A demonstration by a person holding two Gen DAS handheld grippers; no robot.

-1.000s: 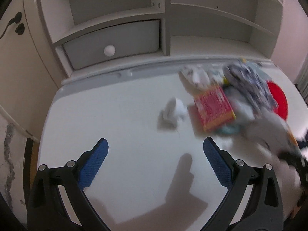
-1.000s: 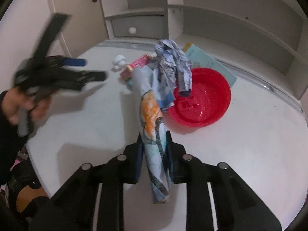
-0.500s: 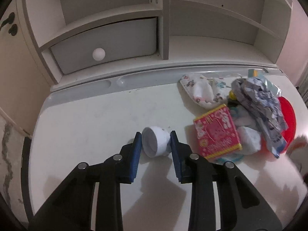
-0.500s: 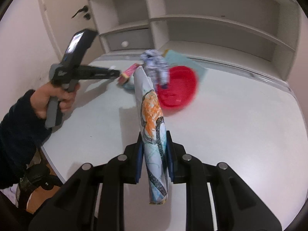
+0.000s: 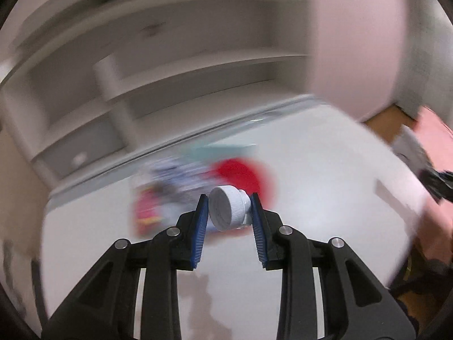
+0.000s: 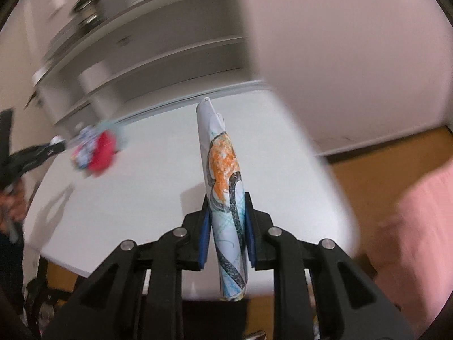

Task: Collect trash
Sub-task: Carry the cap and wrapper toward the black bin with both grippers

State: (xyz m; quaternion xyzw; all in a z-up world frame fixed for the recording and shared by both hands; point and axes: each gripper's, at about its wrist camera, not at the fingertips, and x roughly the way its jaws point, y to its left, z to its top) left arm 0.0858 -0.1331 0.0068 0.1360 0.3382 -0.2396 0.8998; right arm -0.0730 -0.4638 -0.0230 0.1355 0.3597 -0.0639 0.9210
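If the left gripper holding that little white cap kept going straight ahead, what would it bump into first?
Probably the red bowl just beyond the white cap in the left gripper, though blur leaves depth uncertain.

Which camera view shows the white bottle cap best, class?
The left wrist view: the white bottle cap sits sharp and close, clamped between the left gripper's jaws. The right wrist view shows only a small blurred white speck at that gripper's tip, far left.

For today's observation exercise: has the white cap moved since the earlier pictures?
Yes. The white cap, earlier resting on the desk left of the red box, is now lifted in the left gripper.
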